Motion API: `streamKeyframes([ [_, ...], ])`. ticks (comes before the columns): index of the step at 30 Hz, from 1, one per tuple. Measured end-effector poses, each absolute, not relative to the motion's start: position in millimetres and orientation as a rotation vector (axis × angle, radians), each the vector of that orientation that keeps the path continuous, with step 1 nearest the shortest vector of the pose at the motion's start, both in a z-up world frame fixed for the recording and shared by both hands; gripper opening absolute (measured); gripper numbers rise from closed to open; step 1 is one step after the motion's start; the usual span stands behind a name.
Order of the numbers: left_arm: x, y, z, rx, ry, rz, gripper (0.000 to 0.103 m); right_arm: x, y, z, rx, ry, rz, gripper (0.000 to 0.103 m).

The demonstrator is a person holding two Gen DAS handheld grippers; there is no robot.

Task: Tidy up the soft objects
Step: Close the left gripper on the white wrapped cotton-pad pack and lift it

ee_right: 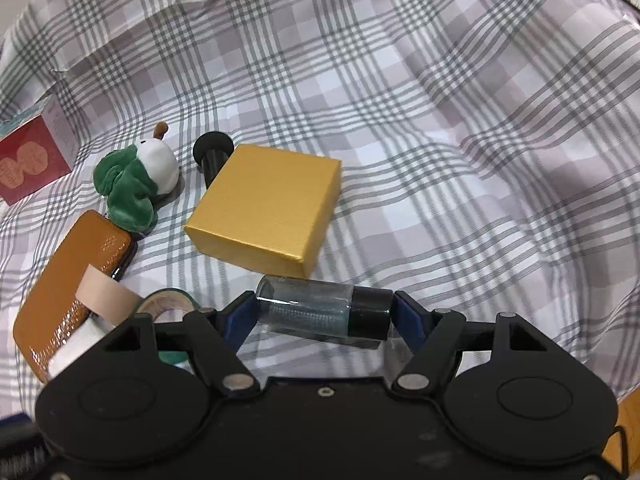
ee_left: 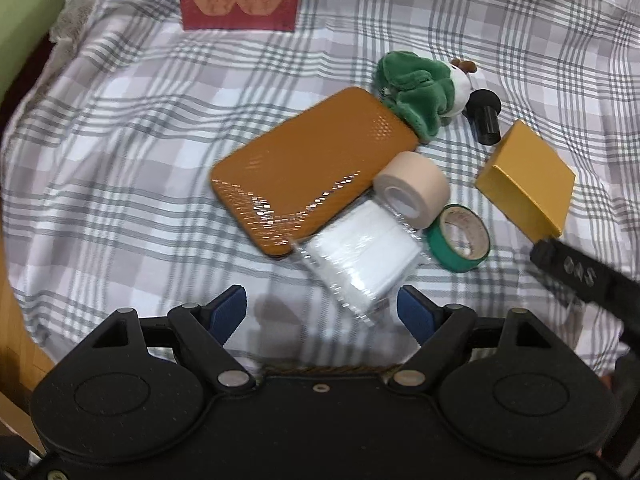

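Right gripper is clamping a small glass bottle end to end, gold box just beyond at 12 o'clock. Left gripper is hanging released, nothing between its pads, white wrapped pack at 1 o'clock. Green plush is lying on the plaid cloth, touching the orange case at the case's 1 o'clock end.

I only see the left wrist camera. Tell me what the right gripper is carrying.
Observer: The right gripper is shut on a small glass bottle with a black cap, gripped end to end and lying crosswise.
Operator: Say what lies straight ahead of it.
Observer: The gold box, closed, sits flat on the checked cloth just beyond the bottle.
Operator: Report the black cylinder.
Observer: The black cylinder has its lower end hidden behind the box's far corner. I cannot tell if they touch.
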State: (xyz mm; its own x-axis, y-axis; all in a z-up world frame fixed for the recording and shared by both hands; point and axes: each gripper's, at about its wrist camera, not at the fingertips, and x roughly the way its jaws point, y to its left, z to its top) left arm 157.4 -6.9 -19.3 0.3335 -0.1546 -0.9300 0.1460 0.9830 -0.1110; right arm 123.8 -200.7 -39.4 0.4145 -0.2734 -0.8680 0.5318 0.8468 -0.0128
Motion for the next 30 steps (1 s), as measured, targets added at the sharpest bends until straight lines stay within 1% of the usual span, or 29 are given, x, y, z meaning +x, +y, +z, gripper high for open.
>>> streamKeyframes([
  [4,167,-12,-23,-0.073,1.247,-0.159,0.08,113,-204,-34,0.242,0.996,-0.508,0.071],
  [9,175,-20,-22,-0.112,1.235,-0.101,0.08,106,-205,-31,0.21,0.966,-0.488,0.071],
  [18,188,-34,-30,-0.081,1.217,0.011,0.087,101,-201,-35,0.184,0.954,-0.436,0.071],
  [30,181,-35,-33,-0.032,1.22,0.084,0.09,97,-204,-37,0.187,0.956,-0.419,0.071],
])
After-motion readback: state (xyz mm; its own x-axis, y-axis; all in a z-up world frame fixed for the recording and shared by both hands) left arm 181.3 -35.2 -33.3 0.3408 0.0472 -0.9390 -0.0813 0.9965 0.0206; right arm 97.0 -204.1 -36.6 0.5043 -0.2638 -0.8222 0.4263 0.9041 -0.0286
